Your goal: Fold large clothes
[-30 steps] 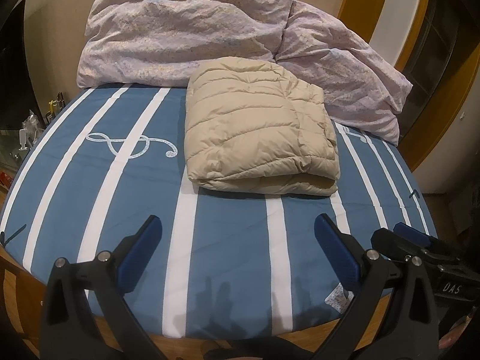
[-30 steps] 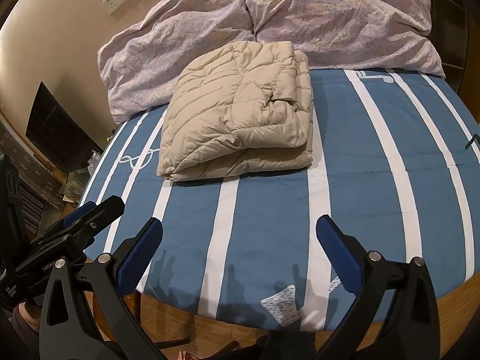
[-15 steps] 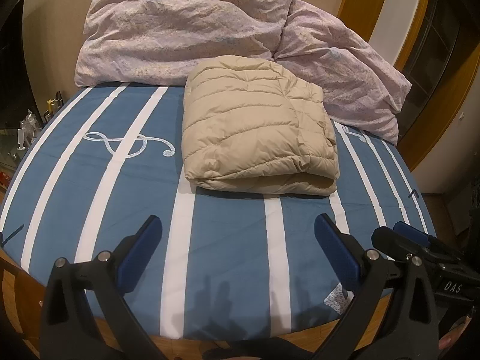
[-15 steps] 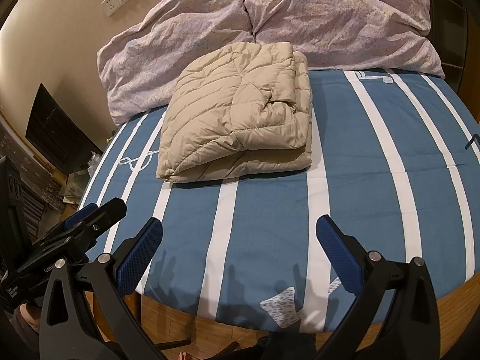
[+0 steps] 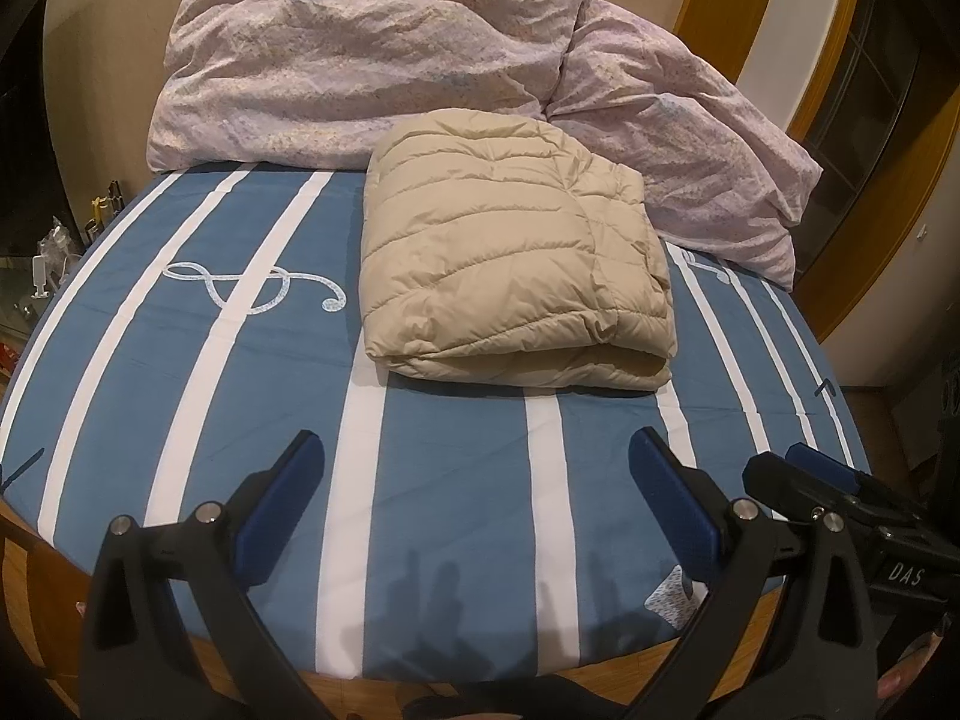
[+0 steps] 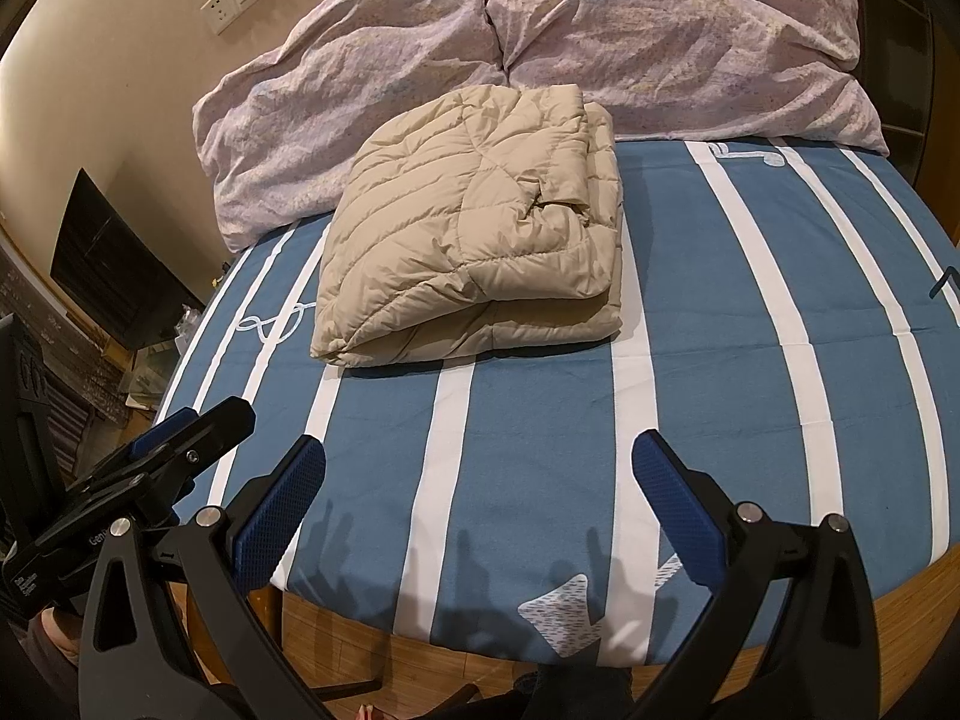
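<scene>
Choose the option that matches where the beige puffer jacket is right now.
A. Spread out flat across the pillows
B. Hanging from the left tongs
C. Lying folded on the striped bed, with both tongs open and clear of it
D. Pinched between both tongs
C: the beige puffer jacket lies folded on the striped bed, while the left tongs and right tongs are open and empty.

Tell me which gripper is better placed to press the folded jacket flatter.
Probably the left gripper: in its view the jacket lies almost straight ahead, while from the right gripper it sits off to the left. Both are open and hold nothing.
</scene>
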